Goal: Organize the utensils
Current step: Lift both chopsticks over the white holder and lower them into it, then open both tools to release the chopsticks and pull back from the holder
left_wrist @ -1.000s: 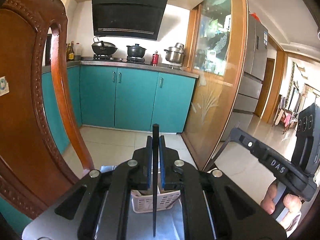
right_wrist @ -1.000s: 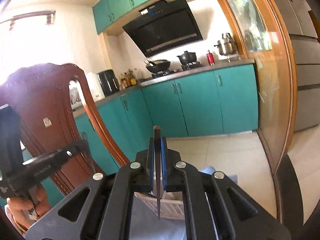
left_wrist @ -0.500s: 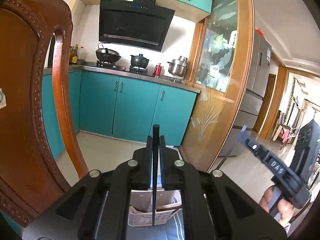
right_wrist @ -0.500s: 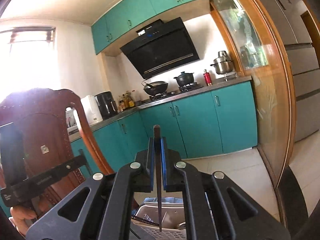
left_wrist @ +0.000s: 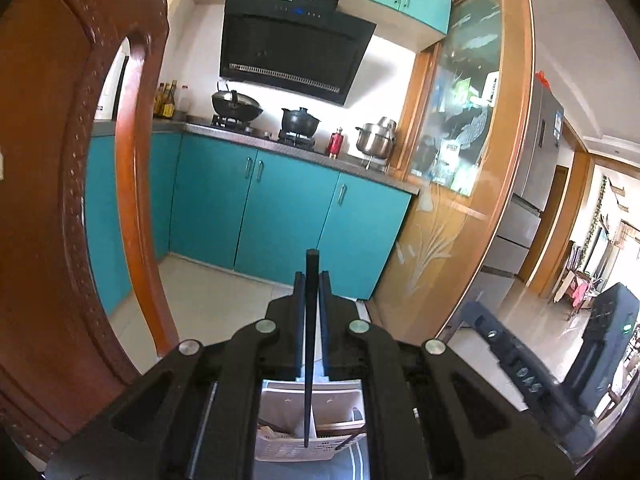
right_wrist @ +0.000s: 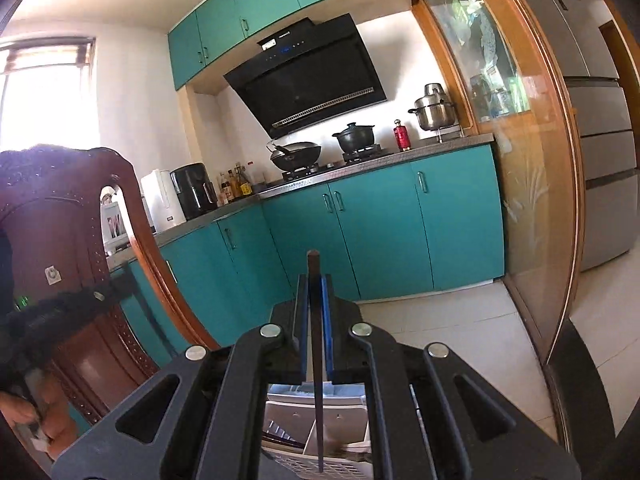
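Left gripper (left_wrist: 311, 280) clamped tight on a black chopstick (left_wrist: 309, 344), blue pads pinching it about a third of the way down, stick standing upright with the top poking above the fingertips and the lower tip hanging over the white utensil caddy (left_wrist: 288, 396) right below. Tip looks lined up near the divider between two compartments, can't really tell which one. Something brownish already sitting in the left compartment, too small to make out. Same deal on the other side: right gripper (right_wrist: 315, 284) squeezed shut on a dark brown chopstick (right_wrist: 316, 360), also vertical, lower end dangling over the same white slotted caddy (right_wrist: 340, 408), which sits just beneath the fingers. Further out to the left, a carved wooden chair back (left_wrist: 60, 200) pretty close by. Straight ahead past the fingers, teal base cabinets (left_wrist: 280, 216) with a wok (left_wrist: 236, 106) and a black pot (left_wrist: 299, 120) on the stove, range hood (left_wrist: 292, 48) above. Off to the right, a wood-framed glass partition (left_wrist: 464, 160) and a silver fridge (right_wrist: 600, 152).
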